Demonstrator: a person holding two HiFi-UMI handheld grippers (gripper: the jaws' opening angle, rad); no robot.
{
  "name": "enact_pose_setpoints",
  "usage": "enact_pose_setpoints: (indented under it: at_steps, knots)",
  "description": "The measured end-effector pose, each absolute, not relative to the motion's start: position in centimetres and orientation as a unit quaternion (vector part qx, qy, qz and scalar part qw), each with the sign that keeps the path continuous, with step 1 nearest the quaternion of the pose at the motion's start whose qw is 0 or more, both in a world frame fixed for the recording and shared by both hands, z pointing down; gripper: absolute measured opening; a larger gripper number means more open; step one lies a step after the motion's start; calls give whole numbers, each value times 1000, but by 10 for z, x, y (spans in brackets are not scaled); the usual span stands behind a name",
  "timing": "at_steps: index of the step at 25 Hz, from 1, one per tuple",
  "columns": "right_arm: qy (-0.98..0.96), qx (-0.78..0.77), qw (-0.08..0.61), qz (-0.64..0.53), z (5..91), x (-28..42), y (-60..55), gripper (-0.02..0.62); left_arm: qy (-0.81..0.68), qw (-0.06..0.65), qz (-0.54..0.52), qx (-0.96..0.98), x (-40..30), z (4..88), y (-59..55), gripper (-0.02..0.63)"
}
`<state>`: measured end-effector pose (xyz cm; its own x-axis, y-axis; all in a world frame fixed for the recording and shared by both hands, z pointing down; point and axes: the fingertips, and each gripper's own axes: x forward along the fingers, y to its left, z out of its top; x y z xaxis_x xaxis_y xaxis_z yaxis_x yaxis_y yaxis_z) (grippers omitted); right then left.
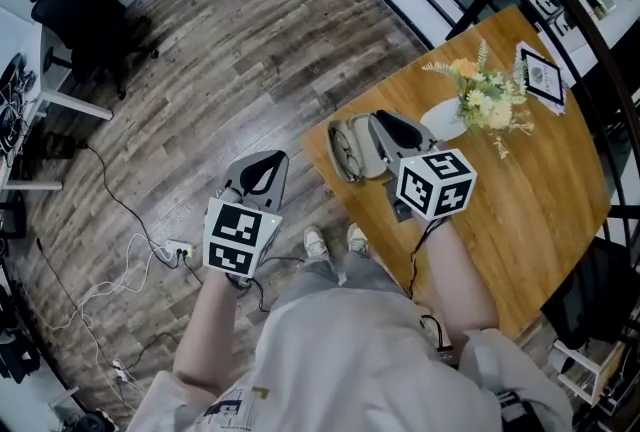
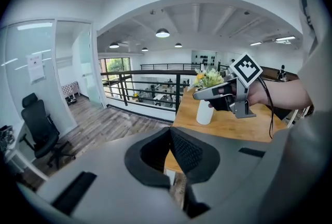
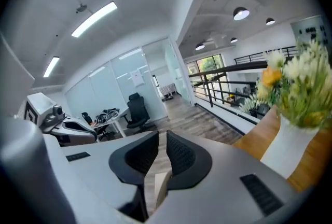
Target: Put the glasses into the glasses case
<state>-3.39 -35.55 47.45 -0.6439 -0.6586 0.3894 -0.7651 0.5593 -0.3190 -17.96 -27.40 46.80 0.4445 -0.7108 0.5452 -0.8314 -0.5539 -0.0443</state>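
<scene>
Hovering: left gripper [image 1: 265, 160], jaws pressed together, empty, over floor left of table [image 1: 540, 210]. Right gripper [image 1: 392, 128], jaws narrowly apart, empty, just right of glasses case [image 1: 368, 155] at table's left edge. Glasses [image 1: 342, 152] touch case's left side; whether inside, cannot tell. Judged: task unfinished or unconfirmed.

No wording can be read: print on the framed card [image 1: 541, 76] on the table [image 1: 560, 220] and the notice [image 2: 35, 67] on the glass wall [image 2: 26, 109] is too small.
</scene>
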Motion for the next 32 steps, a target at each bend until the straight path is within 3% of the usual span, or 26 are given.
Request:
enact_pose_setpoints:
  at_steps: [11,19,32]
  knots:
    - [-918,388,41,73,314,-25,-289,51,-505,-4,192,842,-183,339,-256,17]
    - [-917,399,-7,16,241,-4,-240,43,-498,-59,161,850,-166,270,-222,17]
    - [-928,370,-35,6,208,-5,-182,31,-509,-51,159,845,-162,254,-168,17]
